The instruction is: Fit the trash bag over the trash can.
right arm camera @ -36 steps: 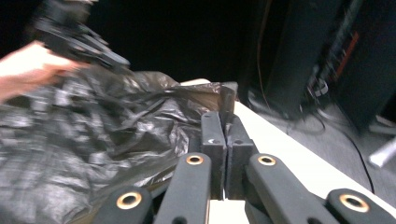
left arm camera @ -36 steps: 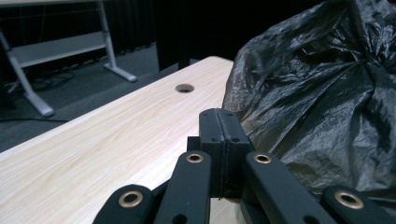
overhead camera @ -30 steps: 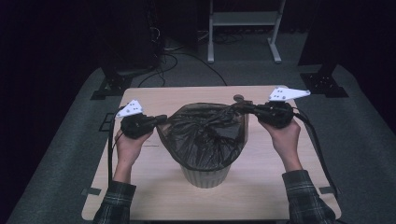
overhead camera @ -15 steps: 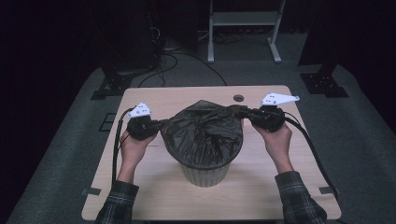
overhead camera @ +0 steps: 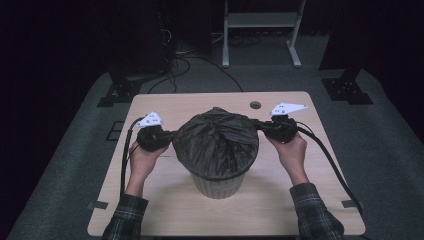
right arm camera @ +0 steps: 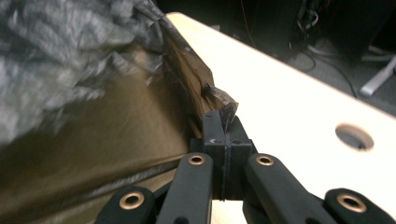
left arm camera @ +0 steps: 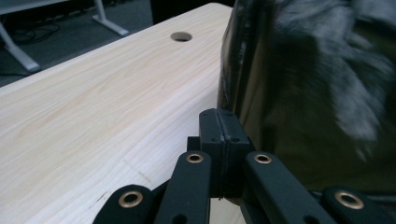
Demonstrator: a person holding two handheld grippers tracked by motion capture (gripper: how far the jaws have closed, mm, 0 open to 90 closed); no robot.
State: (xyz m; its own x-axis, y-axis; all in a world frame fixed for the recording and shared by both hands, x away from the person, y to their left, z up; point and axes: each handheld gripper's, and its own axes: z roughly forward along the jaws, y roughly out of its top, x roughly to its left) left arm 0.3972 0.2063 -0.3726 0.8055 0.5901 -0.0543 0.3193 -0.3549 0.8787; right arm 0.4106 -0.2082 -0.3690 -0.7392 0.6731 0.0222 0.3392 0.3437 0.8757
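A black bag [overhead camera: 218, 142] sat stretched over a bin [overhead camera: 218, 183] at the middle of the bench [overhead camera: 165, 210]. The left gripper [overhead camera: 167, 137] and right gripper [overhead camera: 261, 127] each had jaws clamped tight on the bag's rim at opposite sides, pulling it taut.

Wooden table [overhead camera: 150, 210] (grey carpet [overhead camera: 60, 190] beneath)

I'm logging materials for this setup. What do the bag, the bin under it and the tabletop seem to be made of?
Bag: thin dark plastic film, glossy; it crinkles, shines and looks slightly see-through where stretched.
Bin: pale, matte, faintly ribbed wall, probably plastic, though the look leaves that open.
Tabletop: light wood or wood-look laminate, smooth, with visible grain lines and a round hole.
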